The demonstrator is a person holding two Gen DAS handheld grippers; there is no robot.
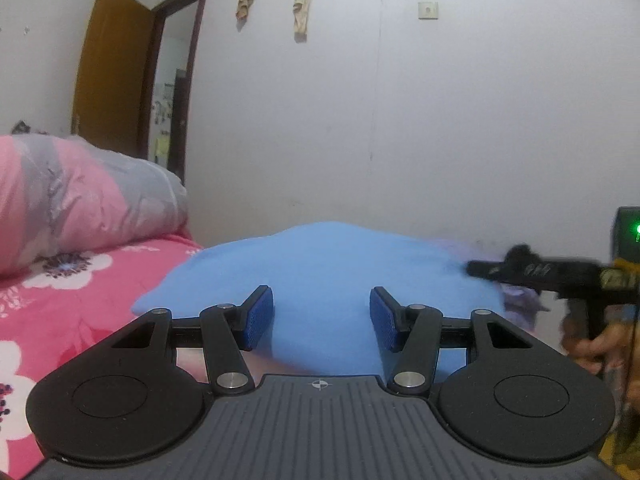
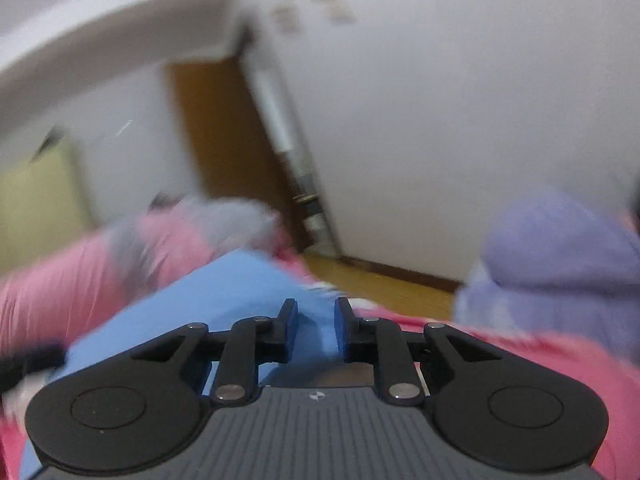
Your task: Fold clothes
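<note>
A light blue garment point(image 1: 328, 272) lies spread on the pink flowered bed sheet point(image 1: 60, 304). My left gripper point(image 1: 321, 318) is open, its blue pads apart just above the garment's near edge. The right gripper shows at the right of the left wrist view point(image 1: 520, 268), low over the garment's right side. In the blurred right wrist view my right gripper point(image 2: 317, 328) has its jaws partly open with nothing between them, over the blue garment point(image 2: 224, 300). A lilac garment point(image 2: 560, 264) lies bunched to its right.
A pink and grey quilt point(image 1: 80, 196) is piled at the left of the bed. A white wall point(image 1: 440, 120) rises behind the bed, with a brown door point(image 1: 112, 72) at the left. A wooden floor point(image 2: 384, 288) shows beyond the bed edge.
</note>
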